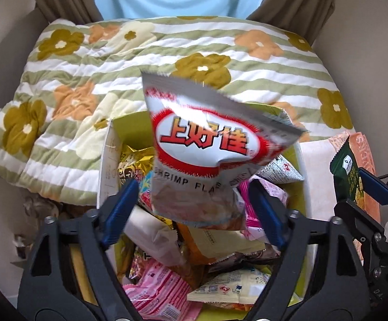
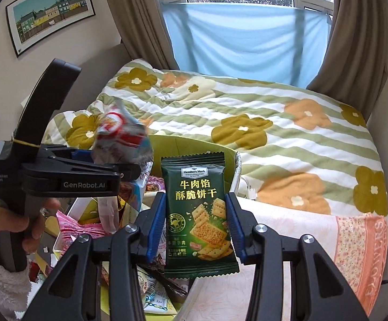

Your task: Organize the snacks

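A white and red shrimp-chip bag (image 1: 207, 155) hangs between the wide-apart fingers of my left gripper (image 1: 194, 208), above a box (image 1: 105, 165) full of mixed snack packets; no finger touches it and it looks blurred. In the right wrist view the same bag (image 2: 121, 133) shows blurred at the tip of the left gripper (image 2: 108, 168). My right gripper (image 2: 195, 219) is shut on a dark green cracker packet (image 2: 198, 219), held upright over the box's right side. That packet (image 1: 347, 171) also shows at the right edge of the left wrist view.
The box (image 2: 194, 144) has green walls and stands against a bed with a striped flower quilt (image 2: 274, 123). A pink and white floral cloth (image 2: 327, 240) lies to the right. Curtains and a window are behind. A picture (image 2: 49, 10) hangs on the left wall.
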`<control>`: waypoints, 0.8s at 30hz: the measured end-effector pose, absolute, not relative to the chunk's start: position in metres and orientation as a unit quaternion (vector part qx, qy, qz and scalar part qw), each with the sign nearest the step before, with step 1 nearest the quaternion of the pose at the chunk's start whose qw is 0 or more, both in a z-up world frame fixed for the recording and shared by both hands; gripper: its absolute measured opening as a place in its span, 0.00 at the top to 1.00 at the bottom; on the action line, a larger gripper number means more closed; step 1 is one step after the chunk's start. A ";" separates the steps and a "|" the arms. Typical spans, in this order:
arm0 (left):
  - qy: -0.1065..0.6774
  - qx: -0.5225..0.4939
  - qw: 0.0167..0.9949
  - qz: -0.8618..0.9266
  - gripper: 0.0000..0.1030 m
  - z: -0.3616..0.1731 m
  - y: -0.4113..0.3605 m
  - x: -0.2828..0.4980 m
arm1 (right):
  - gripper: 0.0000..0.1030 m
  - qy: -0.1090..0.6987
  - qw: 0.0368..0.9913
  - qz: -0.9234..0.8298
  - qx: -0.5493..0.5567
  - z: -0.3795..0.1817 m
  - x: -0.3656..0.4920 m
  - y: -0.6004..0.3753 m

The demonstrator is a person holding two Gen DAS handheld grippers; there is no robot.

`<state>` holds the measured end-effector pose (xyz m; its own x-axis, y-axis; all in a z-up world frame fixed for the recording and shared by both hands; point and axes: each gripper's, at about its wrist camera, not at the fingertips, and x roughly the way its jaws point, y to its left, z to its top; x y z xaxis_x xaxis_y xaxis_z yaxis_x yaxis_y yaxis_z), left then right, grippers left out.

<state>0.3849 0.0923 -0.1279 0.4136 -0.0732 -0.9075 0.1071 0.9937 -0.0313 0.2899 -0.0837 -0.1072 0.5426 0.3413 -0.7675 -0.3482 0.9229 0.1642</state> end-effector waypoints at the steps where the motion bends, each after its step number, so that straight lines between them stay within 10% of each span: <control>1: 0.532 0.017 0.845 -0.055 0.00 -0.126 0.093 0.382 | 0.61 0.438 0.878 0.193 -0.003 -0.108 0.290 -0.082; 17: 0.502 -0.016 0.863 -0.047 0.00 -0.107 0.152 0.313 | 0.60 0.433 0.881 0.194 -0.007 -0.109 0.248 -0.048; 21: 0.490 -0.009 0.871 -0.034 0.00 -0.104 0.159 0.296 | 0.10 0.403 0.897 0.182 -0.015 -0.107 0.241 -0.037; 24: 0.481 -0.006 0.877 -0.019 0.00 -0.101 0.162 0.275 | 0.03 0.389 0.904 0.177 -0.008 -0.103 0.222 -0.037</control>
<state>0.2751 0.1623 -0.1013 0.5371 -0.0384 -0.8427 0.0266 0.9992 -0.0286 0.2223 -0.0373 -0.1027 0.6357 0.3134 -0.7055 -0.3253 0.9375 0.1233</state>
